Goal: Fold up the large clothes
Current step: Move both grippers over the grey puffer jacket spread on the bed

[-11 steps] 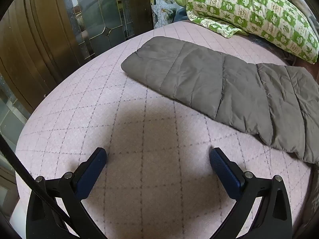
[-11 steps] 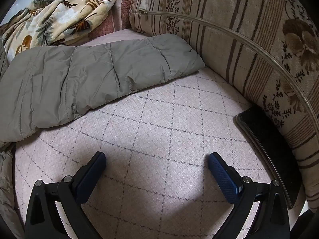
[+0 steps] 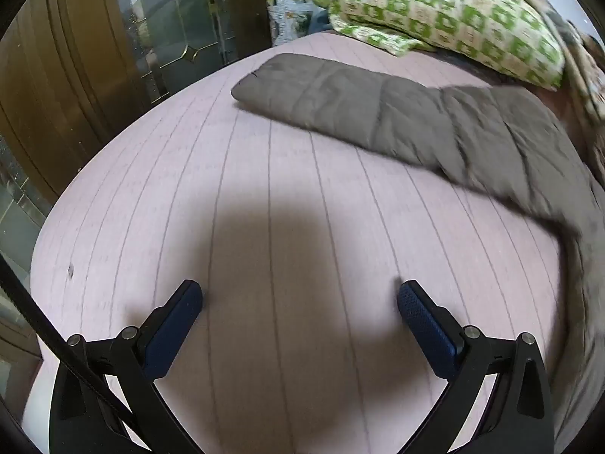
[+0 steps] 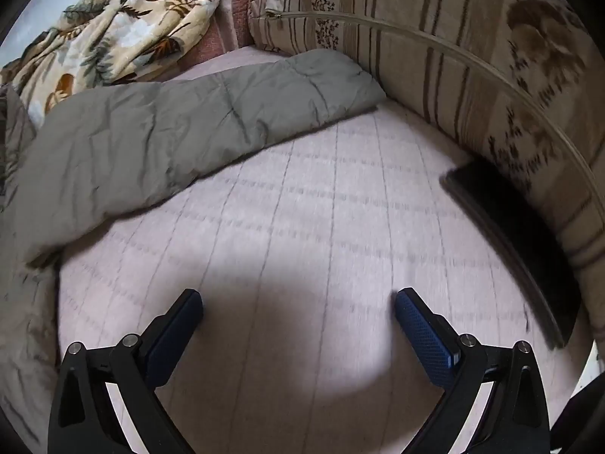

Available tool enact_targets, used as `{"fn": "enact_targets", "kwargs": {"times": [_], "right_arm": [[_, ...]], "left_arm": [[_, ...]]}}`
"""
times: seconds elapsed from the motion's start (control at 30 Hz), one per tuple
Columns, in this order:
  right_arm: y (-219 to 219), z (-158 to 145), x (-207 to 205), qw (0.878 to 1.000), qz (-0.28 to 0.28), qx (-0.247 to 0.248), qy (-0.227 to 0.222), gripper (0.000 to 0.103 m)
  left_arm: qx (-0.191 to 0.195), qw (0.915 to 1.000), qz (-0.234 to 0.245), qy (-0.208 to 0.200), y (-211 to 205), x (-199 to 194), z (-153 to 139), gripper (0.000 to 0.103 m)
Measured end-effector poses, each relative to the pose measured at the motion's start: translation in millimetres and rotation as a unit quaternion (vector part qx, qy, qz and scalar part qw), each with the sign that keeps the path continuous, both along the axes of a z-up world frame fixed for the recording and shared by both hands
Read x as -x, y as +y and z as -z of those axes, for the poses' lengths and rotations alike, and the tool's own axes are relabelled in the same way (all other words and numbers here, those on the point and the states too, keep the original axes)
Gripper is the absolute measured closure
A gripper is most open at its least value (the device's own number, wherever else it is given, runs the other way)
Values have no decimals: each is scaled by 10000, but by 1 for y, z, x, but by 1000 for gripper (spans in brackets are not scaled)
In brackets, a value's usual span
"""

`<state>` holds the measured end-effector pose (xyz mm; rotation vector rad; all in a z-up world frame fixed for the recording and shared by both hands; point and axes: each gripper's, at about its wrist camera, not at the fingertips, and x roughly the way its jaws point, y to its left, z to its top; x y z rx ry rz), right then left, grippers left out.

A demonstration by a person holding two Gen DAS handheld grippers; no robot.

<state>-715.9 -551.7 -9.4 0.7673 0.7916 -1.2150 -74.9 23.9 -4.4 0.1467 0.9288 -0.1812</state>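
Jacket (image 3: pixel 397 113) lies spread on the pink bed (image 3: pixel 264 208), padded sleeves running crosswise ahead of both tongs; left tongs (image 3: pixel 298 302) and right tongs (image 4: pixel 298 302) gape fully wide, holding nothing; each sleeve end sits well ahead, neither hand clearly nearer.

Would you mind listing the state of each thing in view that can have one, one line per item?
Left gripper: open, empty, above bare sheet.
Right gripper: open, empty, above bare sheet.
Grey quilted jacket: spread flat on the bed, sleeves stretched out, not yet folded.
Green checked pillow: lying beyond the jacket.
Leaf-print blanket: bunched up.
Black flat device: lying against the striped cushion.
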Motion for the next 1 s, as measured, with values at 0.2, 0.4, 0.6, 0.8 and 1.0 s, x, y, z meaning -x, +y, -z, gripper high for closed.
{"fn": "enact_targets", "kwargs": {"times": [0.2, 0.4, 0.6, 0.8, 1.0], "right_arm": [[29, -6, 16, 9982, -197, -59, -565, 0], [67, -54, 33, 9824, -203, 493, -1792, 0], [149, -95, -15, 9588, -1336, 1333, -2123, 1], [196, -83, -53, 9353, -2022, 1210, -2639, 0], [222, -71, -75, 9252, -2545, 1095, -2594, 0]], "left_arm": [[-131, 9991, 232, 325, 9, 28, -9, 0], [271, 9931, -89, -1134, 35, 82, -63, 0], [802, 9729, 934, -1958, 5, 183, -93, 0], [1150, 9629, 2125, -1199, -58, 266, -69, 0], [882, 9363, 3246, -1007, -102, 350, -52, 0]]}}
